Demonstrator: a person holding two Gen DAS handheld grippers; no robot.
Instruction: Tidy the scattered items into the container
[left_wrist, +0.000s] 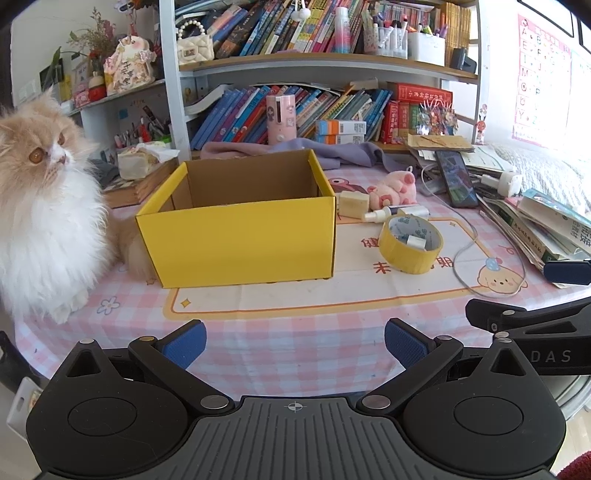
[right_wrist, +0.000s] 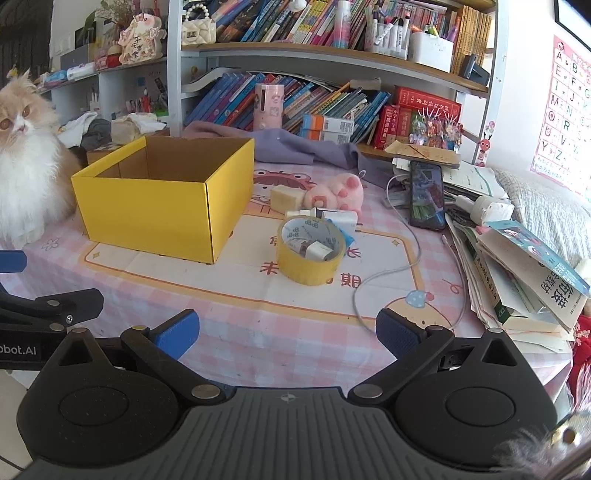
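Pink checked table (right_wrist: 229, 332): yellow box (right_wrist: 162, 206) upright, mouth up; yellow tape roll (right_wrist: 312, 254) flat, hole up. Left claw (left_wrist: 294, 345), right claw (right_wrist: 287, 336) both spread, empty.

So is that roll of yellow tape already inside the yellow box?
No, the yellow tape roll lies on the pink tablecloth beside the yellow box, apart from it and outside its walls.

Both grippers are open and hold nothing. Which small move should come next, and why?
Probably move the right gripper forward to the yellow tape roll: it is the loose item lying nearest it, right of the yellow box, whose inside shows nothing yet.
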